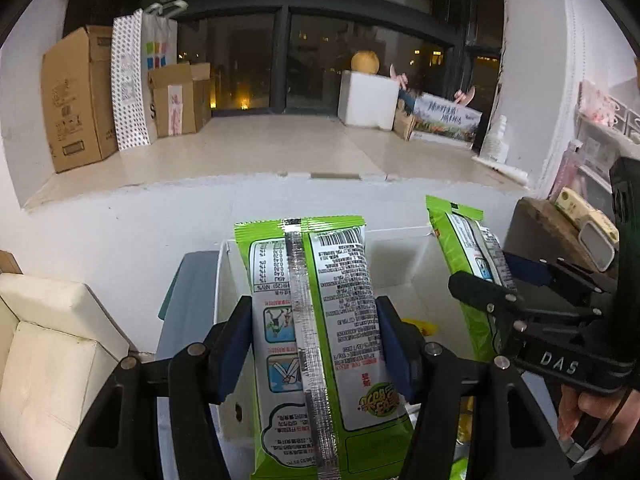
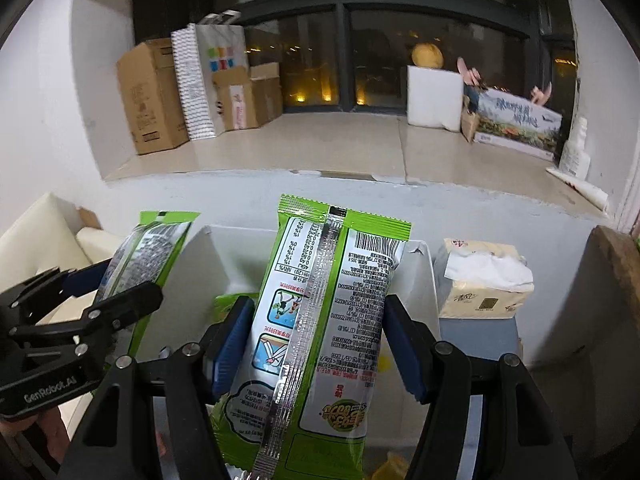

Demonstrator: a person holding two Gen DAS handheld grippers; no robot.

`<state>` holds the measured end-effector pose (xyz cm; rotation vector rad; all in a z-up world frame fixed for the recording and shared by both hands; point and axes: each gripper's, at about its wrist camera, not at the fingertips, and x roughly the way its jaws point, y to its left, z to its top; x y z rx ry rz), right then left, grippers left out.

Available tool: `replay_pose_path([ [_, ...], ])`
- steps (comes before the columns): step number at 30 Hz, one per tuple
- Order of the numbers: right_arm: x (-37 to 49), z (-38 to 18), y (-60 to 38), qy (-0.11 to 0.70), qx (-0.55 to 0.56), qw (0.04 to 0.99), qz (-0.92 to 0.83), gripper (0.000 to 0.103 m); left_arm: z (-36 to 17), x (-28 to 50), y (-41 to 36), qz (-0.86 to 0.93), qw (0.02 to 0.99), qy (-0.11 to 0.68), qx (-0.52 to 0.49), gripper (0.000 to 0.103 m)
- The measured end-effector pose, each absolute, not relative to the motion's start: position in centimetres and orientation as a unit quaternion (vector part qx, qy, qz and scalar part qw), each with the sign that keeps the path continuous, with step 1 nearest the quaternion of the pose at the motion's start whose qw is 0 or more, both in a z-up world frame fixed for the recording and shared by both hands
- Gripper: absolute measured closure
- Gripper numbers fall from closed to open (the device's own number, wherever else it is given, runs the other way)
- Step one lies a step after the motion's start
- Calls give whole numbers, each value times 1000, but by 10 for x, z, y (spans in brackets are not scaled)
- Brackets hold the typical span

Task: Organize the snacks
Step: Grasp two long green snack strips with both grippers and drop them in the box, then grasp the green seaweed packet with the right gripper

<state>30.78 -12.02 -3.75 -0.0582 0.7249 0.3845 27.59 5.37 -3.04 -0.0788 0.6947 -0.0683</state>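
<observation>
Item: two green snack packets, one per hand, both held above a white box.

Left hand-held gripper (image 1: 316,344): clamped across the middle of the left packet (image 1: 320,320), back seam facing the camera, packet roughly upright.

Right hand-held gripper (image 2: 320,344): clamped on the right packet (image 2: 320,320) in the same way, leaning slightly.

White box (image 1: 396,268): open-topped, directly below both packets, on a grey-blue bench (image 1: 188,304). Yellow wrappers show on its floor.

Handling, as judged: lower each packet straight down inside the box walls and release only once the bottom end rests. Taking the hands in turn would help, since the two grippers sit close side by side.

Edges and room: the box rim lies just under the packets. A tissue pack (image 2: 484,280) stands just beside the box on the right, and a cream cushion (image 1: 52,360) lies to the left. There is free space above.
</observation>
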Motion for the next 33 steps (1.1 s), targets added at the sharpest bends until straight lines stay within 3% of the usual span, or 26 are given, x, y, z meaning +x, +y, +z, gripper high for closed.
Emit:
replay_pose_path([
  [2,319,-43,-120,357,-21,915,185,30,-37,288,56,-33,937,345,-42,27],
  [3,324,-47,-119,361,-18,914,184,25,-40,294,57,-25,937,346,-40,23],
  [4,329,-51,-118,371,-20,911,180,21,-43,297,58,-16,937,348,-37,10],
  [5,331,-54,-117,380,-22,908,175,11,-46,300,59,-14,936,349,-34,3],
  [6,334,-58,-118,387,-26,907,166,7,-48,302,60,-13,936,351,-33,1],
  [9,334,-61,-126,385,-16,910,154,0,-56,303,64,-21,931,363,-36,0],
  [17,307,-41,-150,357,13,921,154,0,-53,278,72,-16,933,359,-33,0],
  [26,205,-21,-174,294,19,935,200,0,-39,191,66,-11,944,327,-27,0],
  [33,120,-70,-168,355,8,915,190,0,-68,108,51,-9,940,340,-35,0],
])
